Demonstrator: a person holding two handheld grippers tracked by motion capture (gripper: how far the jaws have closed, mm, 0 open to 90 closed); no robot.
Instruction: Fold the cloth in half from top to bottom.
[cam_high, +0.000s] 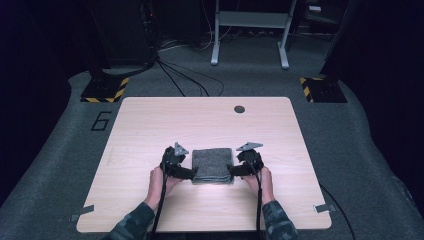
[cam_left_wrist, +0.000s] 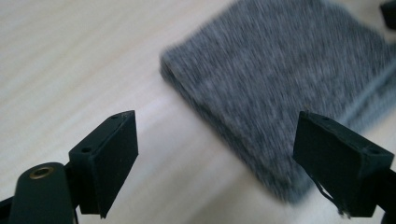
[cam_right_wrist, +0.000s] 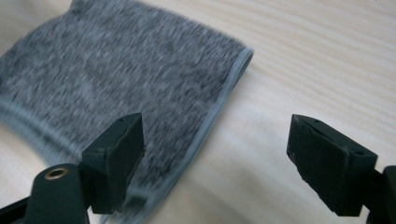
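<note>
Both claws, left claw and right claw, spread wide, flank the folded grey towel on the counter. Risk: pinching one layer unfolds it.

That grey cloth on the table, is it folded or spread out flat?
Folded. The grey cloth lies as a compact rectangle, and the left gripper view shows stacked layers along its thick edge.

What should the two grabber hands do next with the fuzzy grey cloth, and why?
Probably each one should slide in a little and pinch its own side of the folded grey cloth. The left gripper and right gripper are both open, one at each side edge of the cloth. Neither holds it yet, and the cloth lies flat on the wooden table.
</note>
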